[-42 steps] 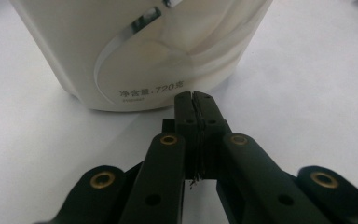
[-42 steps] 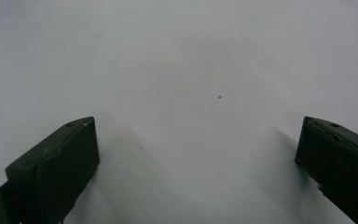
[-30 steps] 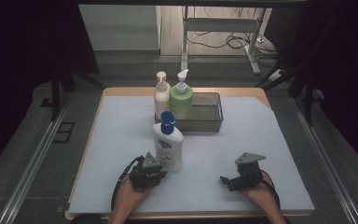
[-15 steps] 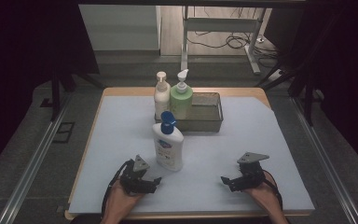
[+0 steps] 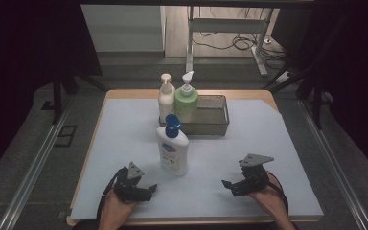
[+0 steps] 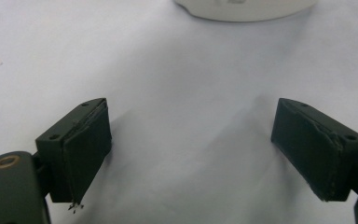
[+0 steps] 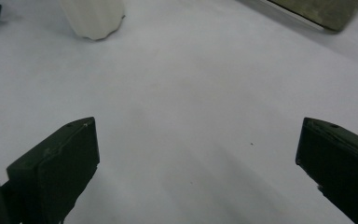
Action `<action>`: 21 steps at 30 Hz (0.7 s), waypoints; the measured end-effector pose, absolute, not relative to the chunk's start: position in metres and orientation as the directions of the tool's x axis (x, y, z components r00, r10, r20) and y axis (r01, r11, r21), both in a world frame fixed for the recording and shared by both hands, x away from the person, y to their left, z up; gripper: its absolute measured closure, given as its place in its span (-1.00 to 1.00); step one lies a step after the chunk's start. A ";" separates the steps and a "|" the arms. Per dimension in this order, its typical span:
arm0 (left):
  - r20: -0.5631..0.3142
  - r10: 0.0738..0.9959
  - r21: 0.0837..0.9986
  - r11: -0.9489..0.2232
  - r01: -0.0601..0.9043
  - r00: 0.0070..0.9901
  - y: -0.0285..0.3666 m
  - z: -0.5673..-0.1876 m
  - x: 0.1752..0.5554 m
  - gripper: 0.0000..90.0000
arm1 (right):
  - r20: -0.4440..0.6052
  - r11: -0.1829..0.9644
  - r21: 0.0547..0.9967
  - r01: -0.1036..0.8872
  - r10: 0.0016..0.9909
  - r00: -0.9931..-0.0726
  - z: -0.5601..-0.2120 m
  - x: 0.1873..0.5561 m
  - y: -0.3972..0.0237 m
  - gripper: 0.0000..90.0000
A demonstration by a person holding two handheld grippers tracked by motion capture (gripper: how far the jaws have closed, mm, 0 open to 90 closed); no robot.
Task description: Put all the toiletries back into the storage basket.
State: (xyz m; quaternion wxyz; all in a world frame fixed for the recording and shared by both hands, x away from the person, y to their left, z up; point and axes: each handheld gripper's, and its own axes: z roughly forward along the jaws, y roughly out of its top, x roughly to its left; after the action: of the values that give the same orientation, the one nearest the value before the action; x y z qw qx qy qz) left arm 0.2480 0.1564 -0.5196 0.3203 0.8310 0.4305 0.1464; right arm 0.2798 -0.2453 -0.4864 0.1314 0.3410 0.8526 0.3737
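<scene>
Fingers of my left gripper (image 5: 146,190) stand wide apart in the high view, nothing between them; with earlier frames at hand I can say these jaws have just been opening, and I judge they have let go of the white plastic lotion bottle with the blue pump top (image 5: 172,147), which stands upright on the pale grey table mat (image 5: 124,134), just beyond and to the right of that gripper and clear of it. I read that spot as a staging place in front of the dark rectangular tray (image 5: 211,125), at whose left end a cream pump bottle (image 5: 166,97) and a green pump bottle (image 5: 186,99) stand side by side. My right gripper (image 5: 230,186) rests low near the table's near edge, well apart from the bottle, jaws spread and empty, probably parked to keep the middle free. From the left gripper view, both black pads (image 6: 87,144) sit wide over bare mat, and the white bottle's rounded base (image 6: 244,8) lies ahead of them at the top edge, beyond their tips, not between them. From the right gripper view, the pads (image 7: 60,163) are likewise wide and hold nothing; the bottle's base (image 7: 95,18) stands far off at upper left, and a corner of the tray (image 7: 324,11) shows at upper right.
</scene>
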 end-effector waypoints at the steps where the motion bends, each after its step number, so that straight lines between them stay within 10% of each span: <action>1: -0.036 0.811 0.663 -0.418 0.621 0.584 0.157 -0.520 0.248 -0.73 | 0.033 0.488 0.726 0.484 0.678 -0.734 -0.486 0.280 -0.244 -1.00; 21: -0.032 0.817 0.684 -0.402 0.608 0.576 0.158 -0.523 0.246 -0.73 | 0.027 0.541 0.733 0.413 0.584 -0.811 -0.456 0.286 -0.203 -1.00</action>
State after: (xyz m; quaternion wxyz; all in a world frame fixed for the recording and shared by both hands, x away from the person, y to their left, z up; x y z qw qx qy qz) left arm 0.2462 0.1580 -0.5234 0.3337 0.8225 0.4333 0.1565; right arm 0.2865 -0.2025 -0.4559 0.1111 0.2864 0.8706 0.3842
